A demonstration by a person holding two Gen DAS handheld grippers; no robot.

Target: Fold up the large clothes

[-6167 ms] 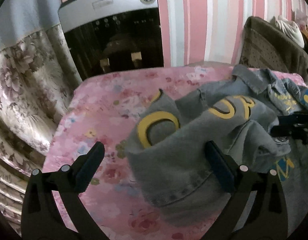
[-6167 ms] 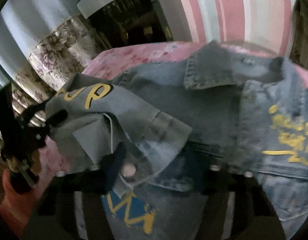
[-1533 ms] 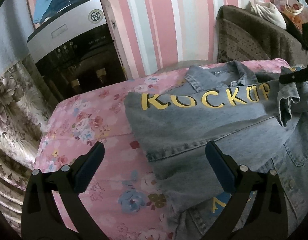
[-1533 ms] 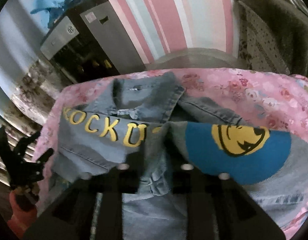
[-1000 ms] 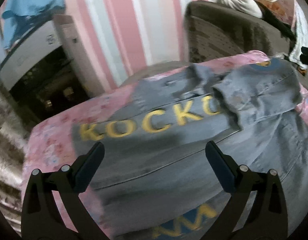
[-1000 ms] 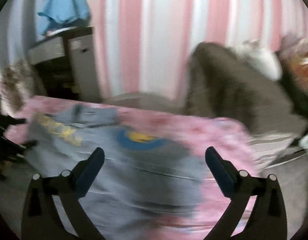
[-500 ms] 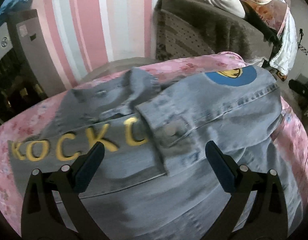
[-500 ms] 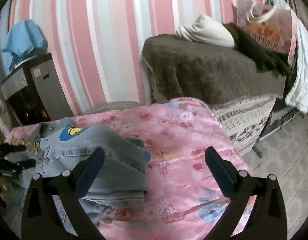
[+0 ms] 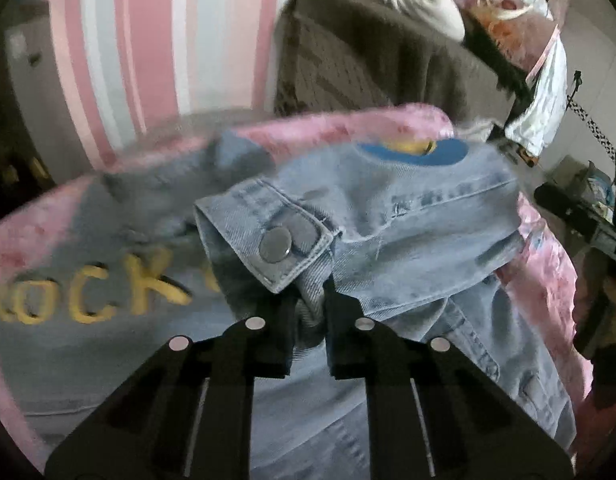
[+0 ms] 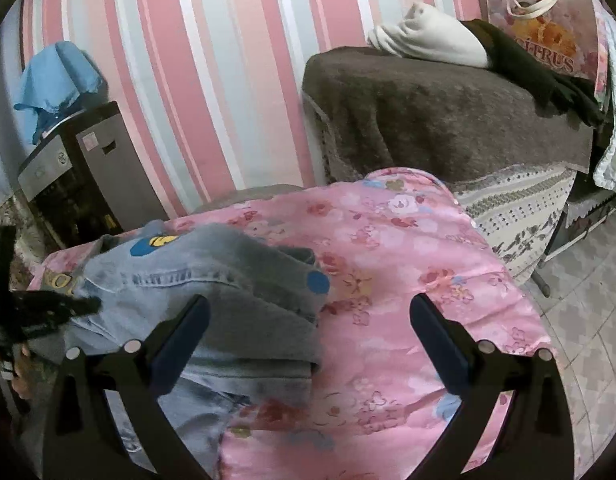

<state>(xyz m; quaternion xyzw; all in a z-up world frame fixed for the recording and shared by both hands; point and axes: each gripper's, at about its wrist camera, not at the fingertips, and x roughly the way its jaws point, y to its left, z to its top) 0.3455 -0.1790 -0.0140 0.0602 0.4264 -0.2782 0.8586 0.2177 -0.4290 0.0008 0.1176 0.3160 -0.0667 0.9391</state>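
Left wrist: left tool (image 9: pixel 309 312) pinches denim jacket (image 9: pixel 407 232) sleeve; lettering blurred. Right tool (image 10: pixel 308 336) spread wide.

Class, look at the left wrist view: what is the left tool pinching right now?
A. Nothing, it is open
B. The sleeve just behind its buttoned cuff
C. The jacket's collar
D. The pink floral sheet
B: the left tool is closed on bunched denim of the sleeve just behind the cuff with its metal button.

Pink-and-white striped wall (image 10: pixel 212 80), brown-draped sofa (image 10: pixel 435 120), grey appliance (image 10: pixel 88 168), tiled floor (image 10: pixel 587 280)
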